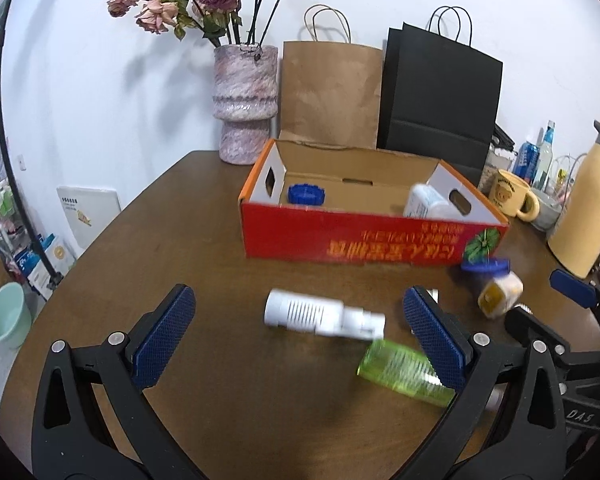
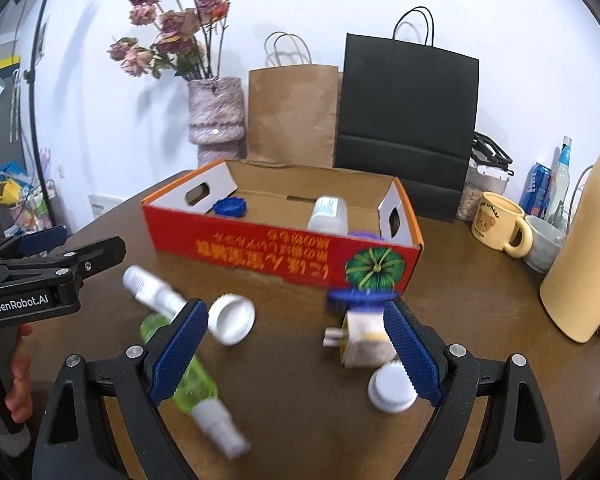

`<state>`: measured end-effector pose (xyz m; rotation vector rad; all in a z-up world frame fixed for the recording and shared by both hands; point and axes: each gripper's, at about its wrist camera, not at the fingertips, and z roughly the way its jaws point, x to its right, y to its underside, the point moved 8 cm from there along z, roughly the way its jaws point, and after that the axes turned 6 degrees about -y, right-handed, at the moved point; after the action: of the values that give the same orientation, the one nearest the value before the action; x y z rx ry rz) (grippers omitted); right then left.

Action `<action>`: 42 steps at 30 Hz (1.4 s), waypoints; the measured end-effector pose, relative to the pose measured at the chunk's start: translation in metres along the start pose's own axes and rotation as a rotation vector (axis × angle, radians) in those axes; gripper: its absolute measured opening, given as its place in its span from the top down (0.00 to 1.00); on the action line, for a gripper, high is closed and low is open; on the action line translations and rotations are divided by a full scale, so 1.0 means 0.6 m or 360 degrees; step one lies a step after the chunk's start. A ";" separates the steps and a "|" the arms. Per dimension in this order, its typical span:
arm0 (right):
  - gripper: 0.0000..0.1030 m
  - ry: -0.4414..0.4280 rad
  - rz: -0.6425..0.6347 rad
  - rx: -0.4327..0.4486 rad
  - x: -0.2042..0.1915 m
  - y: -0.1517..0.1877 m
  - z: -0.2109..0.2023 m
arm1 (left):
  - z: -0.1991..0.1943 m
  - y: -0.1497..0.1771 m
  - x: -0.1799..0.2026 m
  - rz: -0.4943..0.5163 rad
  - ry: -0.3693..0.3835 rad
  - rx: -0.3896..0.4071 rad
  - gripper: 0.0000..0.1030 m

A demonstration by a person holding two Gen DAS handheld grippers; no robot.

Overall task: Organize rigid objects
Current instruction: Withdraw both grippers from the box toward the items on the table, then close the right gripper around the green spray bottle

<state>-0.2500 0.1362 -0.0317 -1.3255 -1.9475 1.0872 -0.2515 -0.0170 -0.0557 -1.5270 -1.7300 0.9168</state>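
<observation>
Two blue-padded fingers of the left gripper [image 1: 298,334] are standing wide apart in the left wrist view, grasping nothing, with a white tube [image 1: 322,314] lying on its side on the brown table [image 1: 148,240] between and just ahead of them. A green bottle [image 1: 404,372] is lying beside the inner face of the right-hand pad. Farther back a red box [image 1: 364,240] is sitting open, holding a blue lid [image 1: 306,193] at its left end and a white jar [image 1: 426,202] at its right. Near the box's front right corner a small jar [image 1: 496,286] with a blue cap is lying tipped over, and the right gripper [image 1: 548,300] is showing at the right edge. A vase [image 1: 245,106], a brown bag [image 1: 330,92], a black bag [image 1: 440,96], a mug [image 1: 510,198] and a thermos [image 1: 588,204] are standing behind. In the right wrist view the right gripper [image 2: 296,354] is likewise spread open and empty, its right pad just beside the small jar [image 2: 366,328]. Between its fingers a white cap [image 2: 232,318] is lying on the table [image 2: 300,400], a second cap [image 2: 392,386] lies near the right pad, and the green bottle [image 2: 192,384] is running under the left pad. The white tube [image 2: 152,288] is lying beyond it, near the left gripper [image 2: 72,250], which a hand [image 2: 18,376] is holding at the left edge. The box [image 2: 260,248] is sitting just behind.
</observation>
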 end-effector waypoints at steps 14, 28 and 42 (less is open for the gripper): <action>0.09 -0.0255 -0.0228 -0.0193 -0.046 0.074 -0.018 | -0.036 0.070 0.005 0.0176 -0.0012 -0.0027 0.00; 0.09 -0.0328 -0.0237 -0.0294 -0.059 0.085 0.010 | -0.030 0.085 -0.013 0.0115 0.0037 -0.0122 0.00; 0.09 -0.0332 -0.0343 -0.0420 -0.093 0.083 0.068 | -0.025 0.090 -0.027 0.0148 0.0068 -0.0174 0.00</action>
<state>-0.2371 0.0806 -0.0952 -1.1329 -2.3935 0.9177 -0.2080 -0.0278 -0.0929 -1.6984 -1.7156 0.8409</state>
